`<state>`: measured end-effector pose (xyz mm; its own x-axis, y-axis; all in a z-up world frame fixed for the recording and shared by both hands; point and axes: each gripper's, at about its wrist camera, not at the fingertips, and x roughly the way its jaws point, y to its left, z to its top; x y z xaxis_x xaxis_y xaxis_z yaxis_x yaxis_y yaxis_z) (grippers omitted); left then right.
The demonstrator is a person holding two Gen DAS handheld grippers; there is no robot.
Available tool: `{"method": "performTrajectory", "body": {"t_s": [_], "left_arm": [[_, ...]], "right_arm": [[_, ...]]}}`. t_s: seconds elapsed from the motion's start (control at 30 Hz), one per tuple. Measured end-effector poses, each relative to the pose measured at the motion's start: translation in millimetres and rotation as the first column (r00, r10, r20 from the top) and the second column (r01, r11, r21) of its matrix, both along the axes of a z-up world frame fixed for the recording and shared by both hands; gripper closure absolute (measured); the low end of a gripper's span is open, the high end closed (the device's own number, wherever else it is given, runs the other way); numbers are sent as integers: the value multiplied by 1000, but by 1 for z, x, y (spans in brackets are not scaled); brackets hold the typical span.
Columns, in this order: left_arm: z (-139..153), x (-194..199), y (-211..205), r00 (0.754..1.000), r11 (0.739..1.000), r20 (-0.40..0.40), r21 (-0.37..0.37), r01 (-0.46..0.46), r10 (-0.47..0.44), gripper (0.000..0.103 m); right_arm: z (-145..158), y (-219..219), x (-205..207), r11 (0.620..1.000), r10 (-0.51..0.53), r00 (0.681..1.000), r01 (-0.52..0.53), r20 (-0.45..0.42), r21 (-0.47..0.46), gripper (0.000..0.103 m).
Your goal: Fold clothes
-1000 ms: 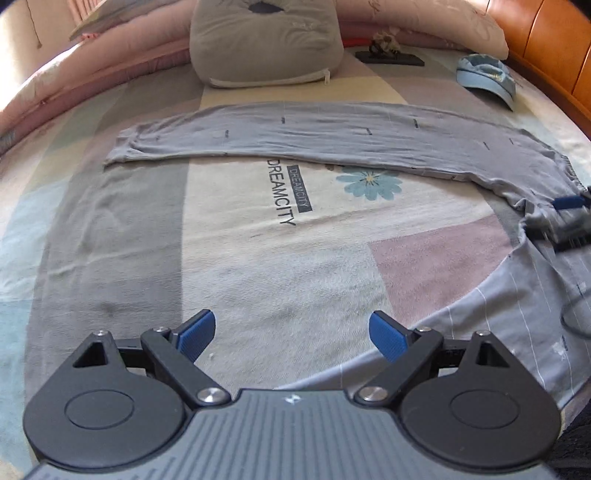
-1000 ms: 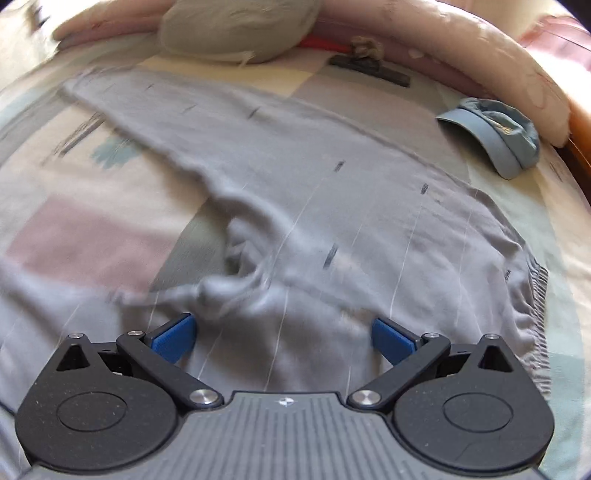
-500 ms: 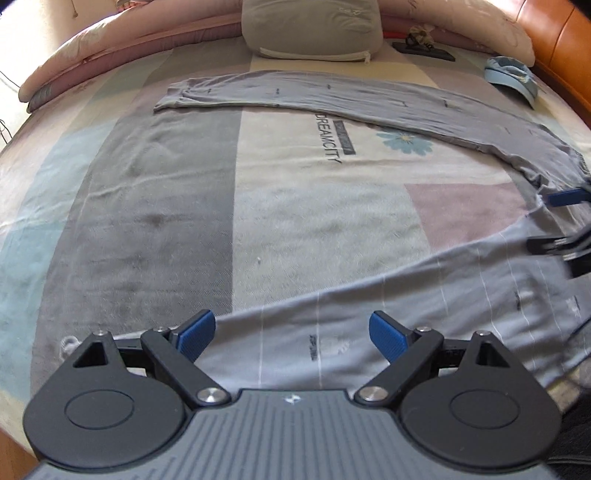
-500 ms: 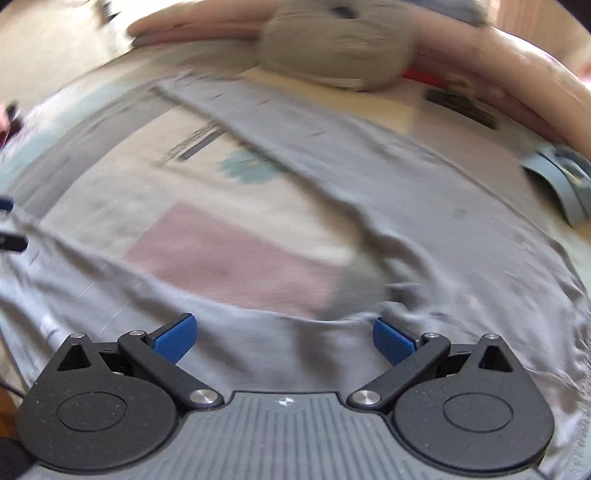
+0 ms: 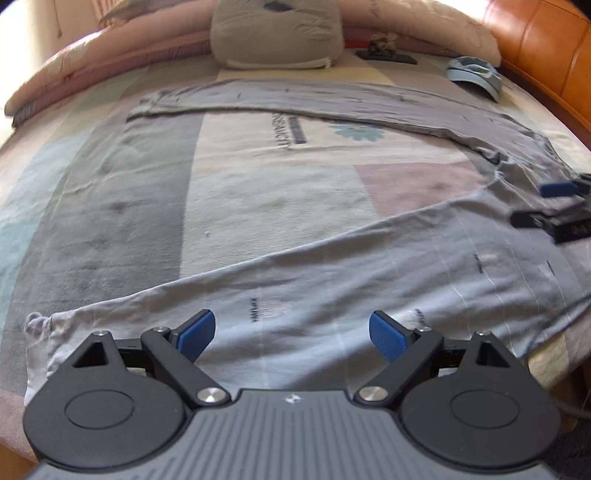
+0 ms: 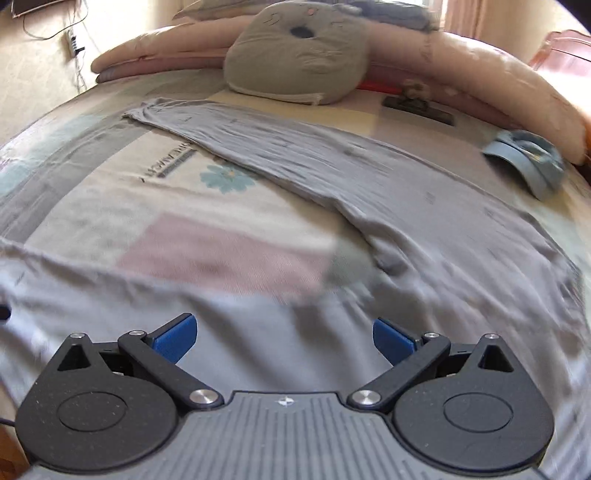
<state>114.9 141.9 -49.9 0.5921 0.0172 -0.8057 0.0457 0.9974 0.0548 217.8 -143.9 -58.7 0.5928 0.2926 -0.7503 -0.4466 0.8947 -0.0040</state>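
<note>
left gripper [image 5: 291, 334]: wide open, empty, over near leg | right gripper [image 6: 284, 338]: wide open, empty, near crotch | grey trousers [image 5: 369, 288]: spread in a V on bedspread [image 5: 258, 192], far leg just before grey cushion [image 5: 277, 33]

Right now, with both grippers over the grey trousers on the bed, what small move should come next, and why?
Probably lower the left gripper and close it on the near trouser leg. Its jaws stand open and empty just above that leg, close to its cuff. The grey trousers lie spread in a V, nothing folded yet. The right gripper is open too, near the crotch.
</note>
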Motion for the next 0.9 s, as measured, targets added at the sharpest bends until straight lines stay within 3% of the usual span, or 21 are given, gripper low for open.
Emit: {"method": "performTrajectory", "body": {"t_s": [0.17, 0.3, 0.57, 0.77, 0.9], "left_arm": [[0, -20, -26, 992, 998, 113, 35, 56, -59, 12], [-5, -33, -46, 978, 993, 175, -9, 118, -115, 12], [-28, -44, -69, 973, 978, 164, -102, 183, -165, 13], [-34, -65, -55, 989, 964, 115, -238, 117, -91, 6], [-23, -63, -49, 986, 964, 125, -230, 133, -106, 6]], "right_arm": [[-8, -31, -44, 998, -54, 996, 56, 76, -22, 0], [-21, -36, -61, 998, -65, 993, 65, 96, 4, 0], [-40, -43, -77, 993, -108, 985, 101, 136, 61, 0], [-40, -46, -88, 991, -119, 983, 110, 142, 70, 0], [-42, -48, -93, 992, -109, 982, 98, 155, 78, 0]]}}
